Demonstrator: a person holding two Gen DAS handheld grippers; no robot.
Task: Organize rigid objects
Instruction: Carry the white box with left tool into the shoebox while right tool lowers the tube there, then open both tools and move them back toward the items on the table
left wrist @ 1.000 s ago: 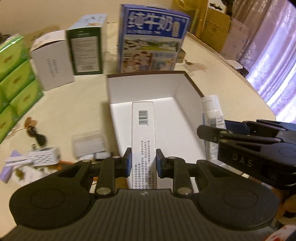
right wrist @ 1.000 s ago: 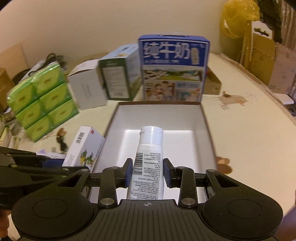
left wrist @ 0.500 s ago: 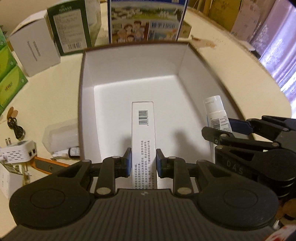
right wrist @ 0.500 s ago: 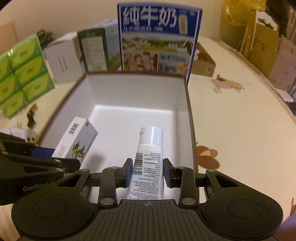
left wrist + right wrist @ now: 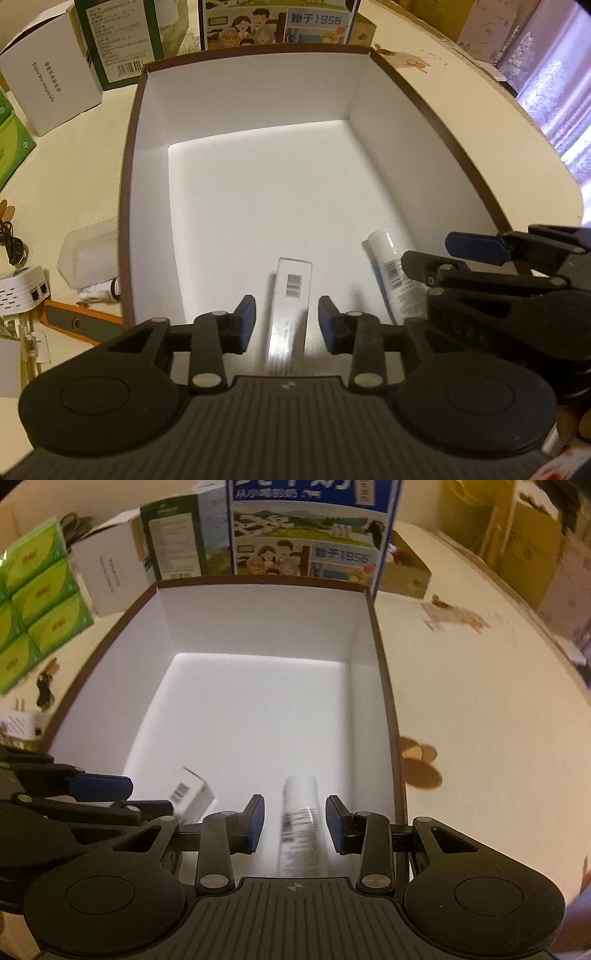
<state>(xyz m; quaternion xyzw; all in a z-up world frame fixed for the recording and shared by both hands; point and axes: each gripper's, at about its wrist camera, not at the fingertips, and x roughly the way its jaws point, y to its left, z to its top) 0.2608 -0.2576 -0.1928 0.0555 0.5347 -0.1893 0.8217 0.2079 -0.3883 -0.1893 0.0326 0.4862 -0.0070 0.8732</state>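
We hold both the left gripper and right gripper spread, carton and tube loose between them near the white box's front edge; beyond lies bare floor, behind it the "1956" milk case.

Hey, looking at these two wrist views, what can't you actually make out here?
- Small carton, left wrist view: motion-blurred, near end hidden behind the left gripper; whether it rests on the white box floor is unclear.
- Tube, right wrist view: label smeared, unreadable; lower end hidden by the right gripper.
- Milk carton: top cut off by the frame edge in both views.
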